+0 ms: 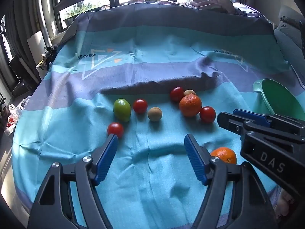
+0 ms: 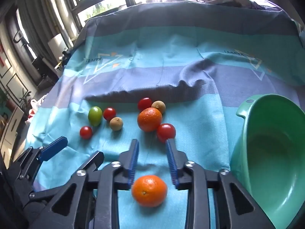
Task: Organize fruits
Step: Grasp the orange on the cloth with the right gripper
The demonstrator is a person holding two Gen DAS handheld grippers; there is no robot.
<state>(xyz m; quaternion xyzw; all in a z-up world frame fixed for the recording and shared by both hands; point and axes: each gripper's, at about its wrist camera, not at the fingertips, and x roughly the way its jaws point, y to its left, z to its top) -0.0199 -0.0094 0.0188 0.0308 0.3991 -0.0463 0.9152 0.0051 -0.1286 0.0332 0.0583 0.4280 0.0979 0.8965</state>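
Fruits lie on a blue cloth: a green fruit point(image 1: 122, 110), several red tomatoes point(image 1: 140, 106), two brown kiwis point(image 1: 155, 114), a large orange point(image 1: 190, 105) and a smaller orange point(image 1: 225, 155). My left gripper point(image 1: 150, 137) is open and empty, near a tomato point(image 1: 115, 129). My right gripper point(image 2: 152, 143) is open. The smaller orange point(image 2: 149, 190) lies between its arms, behind the fingertips, untouched. A tomato point(image 2: 166, 132) sits by its right fingertip. The right gripper also shows in the left wrist view point(image 1: 226, 117).
A green plastic bowl point(image 2: 270, 152) leans tilted at the right, also in the left wrist view point(image 1: 276, 99). The blue striped cloth point(image 1: 152, 181) covers the table. Windows and a bundle of fabric point(image 1: 211, 0) lie beyond the far edge.
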